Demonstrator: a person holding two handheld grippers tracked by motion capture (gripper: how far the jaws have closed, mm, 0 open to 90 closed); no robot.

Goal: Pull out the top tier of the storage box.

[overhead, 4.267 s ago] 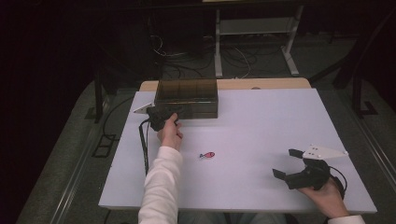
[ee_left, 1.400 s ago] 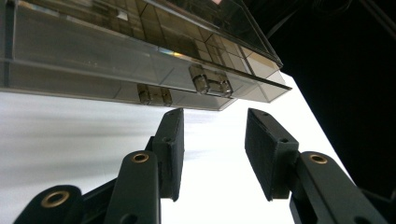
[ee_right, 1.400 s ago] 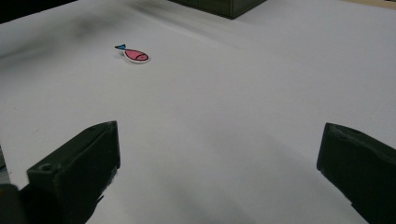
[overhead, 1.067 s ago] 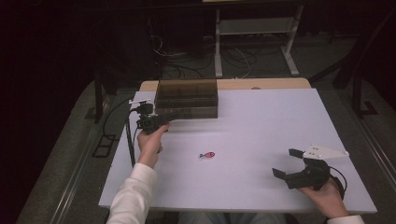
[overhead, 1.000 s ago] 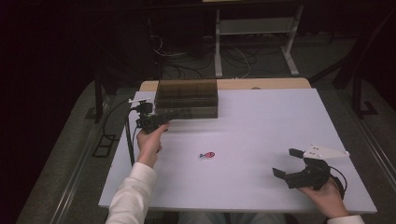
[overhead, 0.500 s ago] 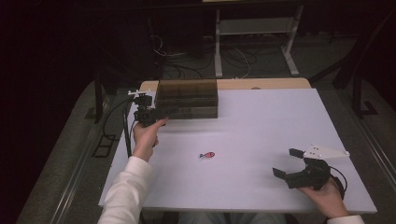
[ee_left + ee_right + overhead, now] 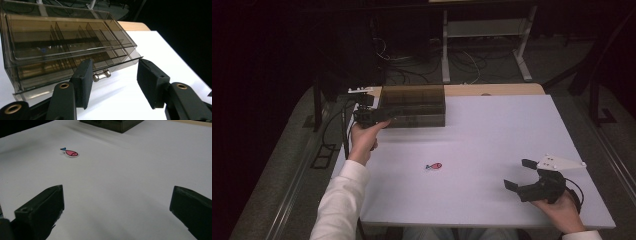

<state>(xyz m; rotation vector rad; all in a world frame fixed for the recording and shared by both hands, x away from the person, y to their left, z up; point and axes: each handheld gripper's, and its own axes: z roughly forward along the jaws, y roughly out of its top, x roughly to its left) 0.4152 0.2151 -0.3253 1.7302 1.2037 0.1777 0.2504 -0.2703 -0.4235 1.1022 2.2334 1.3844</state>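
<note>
Before left claw [image 7: 113, 83]: smoky compartmented box [image 7: 67, 47]

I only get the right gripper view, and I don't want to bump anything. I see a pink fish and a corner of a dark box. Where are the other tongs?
Observer: The high view shows the left tongs at the left front corner of the box.
Operator: Are they holding something?
Observer: No. Their jaws stand open and have just been opening. Nothing is between them, and a small metal latch on the box front sits just beyond.
Operator: What's the box like up close?
Observer: It is tinted see-through plastic, split by dividers into many compartments.
</note>
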